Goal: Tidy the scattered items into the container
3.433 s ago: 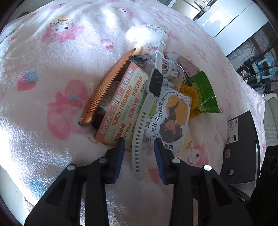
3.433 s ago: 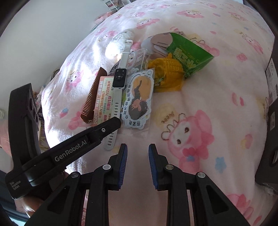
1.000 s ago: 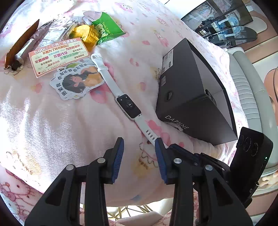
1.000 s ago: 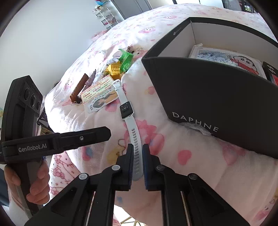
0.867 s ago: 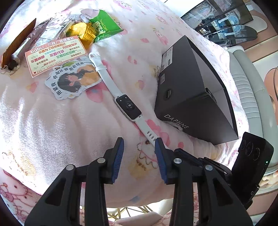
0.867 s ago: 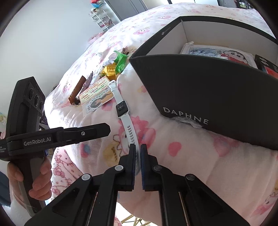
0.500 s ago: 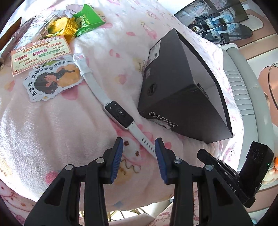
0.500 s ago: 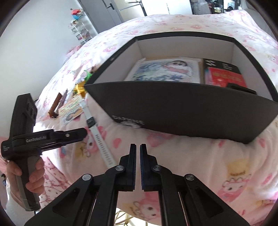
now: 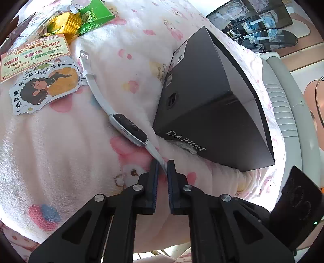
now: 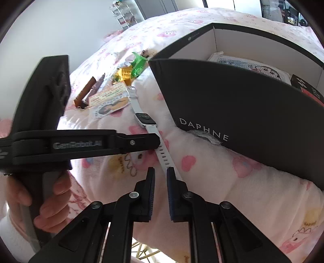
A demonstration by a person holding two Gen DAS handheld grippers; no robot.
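The left claw, at lower centre of the left wrist view, has just been closing and now pinches the holed end of the white smartwatch strap between its blue pads. The watch lies diagonally on the pink cartoon-print blanket of the bed, its dark face just beside the lower left corner of the black DAPHNE box. The right claw has just been opening slightly; its jaws stand narrowly apart with nothing between them, the strap tip passing beside the right finger; whether it touches is unclear. In the right wrist view the box stands open at upper right, with a cartoon picture inside. At upper left of the left wrist view lie a girl sticker, an orange printed card, a yellow corn-shaped item and a green packet. A brown comb shows in the right wrist view.
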